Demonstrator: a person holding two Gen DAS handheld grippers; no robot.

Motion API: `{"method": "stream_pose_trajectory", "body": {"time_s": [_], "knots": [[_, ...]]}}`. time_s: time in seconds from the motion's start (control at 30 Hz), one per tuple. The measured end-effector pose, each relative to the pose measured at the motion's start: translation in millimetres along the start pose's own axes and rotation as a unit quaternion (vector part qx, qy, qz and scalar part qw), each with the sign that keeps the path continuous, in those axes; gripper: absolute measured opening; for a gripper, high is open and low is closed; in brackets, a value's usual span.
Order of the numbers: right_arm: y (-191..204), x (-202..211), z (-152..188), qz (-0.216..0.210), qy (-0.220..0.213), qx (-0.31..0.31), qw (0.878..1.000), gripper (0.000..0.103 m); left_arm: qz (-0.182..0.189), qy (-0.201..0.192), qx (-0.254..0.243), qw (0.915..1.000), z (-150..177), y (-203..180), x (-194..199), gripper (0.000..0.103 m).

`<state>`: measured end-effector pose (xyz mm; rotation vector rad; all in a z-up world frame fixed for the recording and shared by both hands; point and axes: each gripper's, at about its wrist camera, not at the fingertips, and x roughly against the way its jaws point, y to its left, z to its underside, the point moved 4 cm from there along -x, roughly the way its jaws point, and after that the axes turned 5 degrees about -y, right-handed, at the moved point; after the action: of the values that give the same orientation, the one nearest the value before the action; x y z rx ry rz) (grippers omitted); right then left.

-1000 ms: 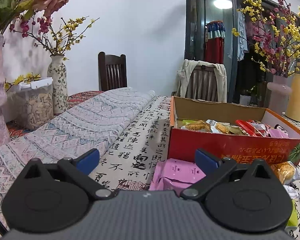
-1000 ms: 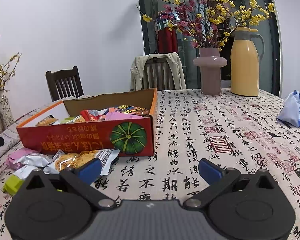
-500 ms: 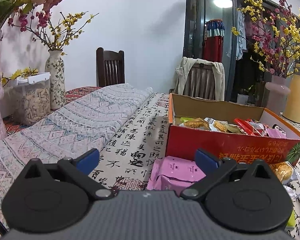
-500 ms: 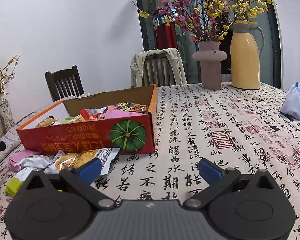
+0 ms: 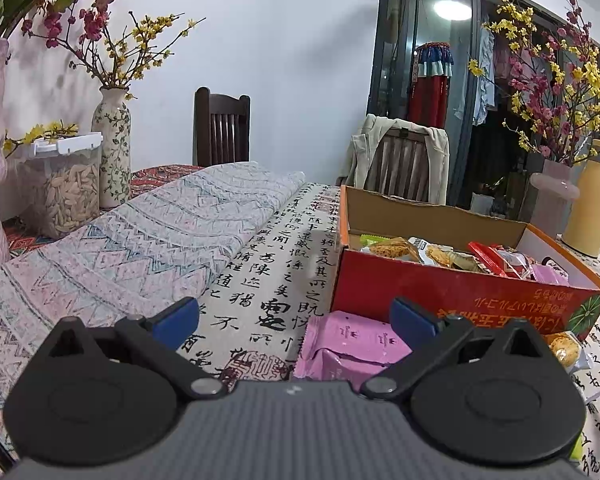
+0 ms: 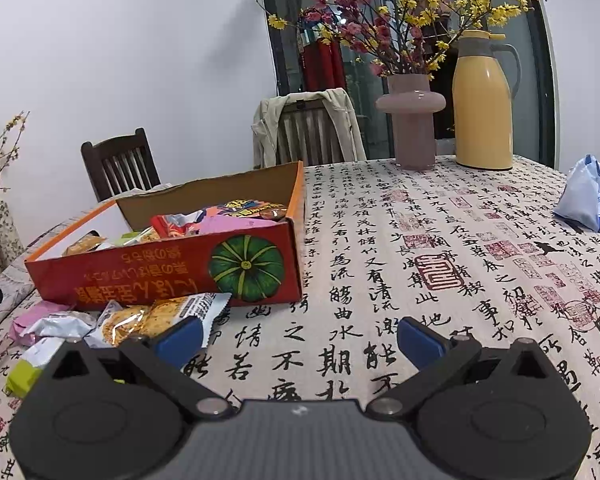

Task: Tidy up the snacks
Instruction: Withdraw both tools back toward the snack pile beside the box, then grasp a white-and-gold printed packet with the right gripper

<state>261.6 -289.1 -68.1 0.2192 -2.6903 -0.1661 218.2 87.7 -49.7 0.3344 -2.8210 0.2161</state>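
**Loose snacks outside red box; both grippers empty**

Landmark: red box on the worktop, open-topped, already part filled with wrapped snacks.

Left gripper: spread wide, nothing held. Pink packet lying flat against the near wall of the box, at its left end. Packet sits just ahead of the gripper and off toward its right finger, not centred in the gap. Long axis appears to run roughly along the box wall, hence across the line of approach.

Right gripper: likewise spread wide and empty. Crumpled cracker packets heaped against the near wall of the box, left of the pumpkin print; heap lies beyond the gripper's left finger, partly hidden behind it. Green packet further out from the box.

Judgement: pink packet nearer the left gripper, cracker heap nearer the right. Small shift rightward likely needed before closing on the pink packet. Slippery foil, thin profile: risk of sliding rather than lifting.
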Motion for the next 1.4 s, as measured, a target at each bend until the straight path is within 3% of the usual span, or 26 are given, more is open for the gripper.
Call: {"method": "stream_pose_trajectory", "body": {"time_s": [0.17, 0.5, 0.97, 1.07, 1.17, 1.2, 1.23, 1.4], "knots": [[4.8, 5.1, -1.0, 0.028, -0.006, 0.015, 0.999, 0.103, 0.007, 0.005, 0.011, 0.9999, 0.0, 3.2, -1.1, 0.103], [45.7, 9.6, -14.2, -0.002, -0.011, 0.047, 0.999, 0.103, 0.012, 0.007, 0.02, 0.9997, 0.3, 5.2, -0.8, 0.103], [83.2, -58.4, -16.3, 0.005, 0.072, 0.062, 0.995, 0.103, 0.019, 0.006, 0.024, 0.9995, 0.4, 5.8, 0.4, 0.103], [85.3, -68.2, -12.4, 0.002, 0.083, 0.06, 0.995, 0.093, 0.021, 0.006, 0.026, 0.9994, 0.5, 6.1, 0.3, 0.103], [85.8, -70.1, -8.1, -0.01, 0.09, 0.061, 0.994, 0.075, 0.024, 0.006, 0.027, 0.9993, 0.7, 6.2, 0.0, 0.103], [85.8, -69.5, -7.6, -0.015, 0.09, 0.06, 0.994, 0.062, 0.025, 0.007, 0.027, 0.9993, 0.7, 6.1, -0.1, 0.103], [85.7, -68.3, -7.7, -0.019, 0.088, 0.058, 0.994, 0.056, 0.025, 0.007, 0.027, 0.9993, 0.9, 6.1, 0.0, 0.103], [83.8, -60.9, -9.2, -0.019, 0.076, 0.055, 0.995, 0.043, 0.025, 0.008, 0.027, 0.9993, 0.8, 6.3, -0.4, 0.103]]}}
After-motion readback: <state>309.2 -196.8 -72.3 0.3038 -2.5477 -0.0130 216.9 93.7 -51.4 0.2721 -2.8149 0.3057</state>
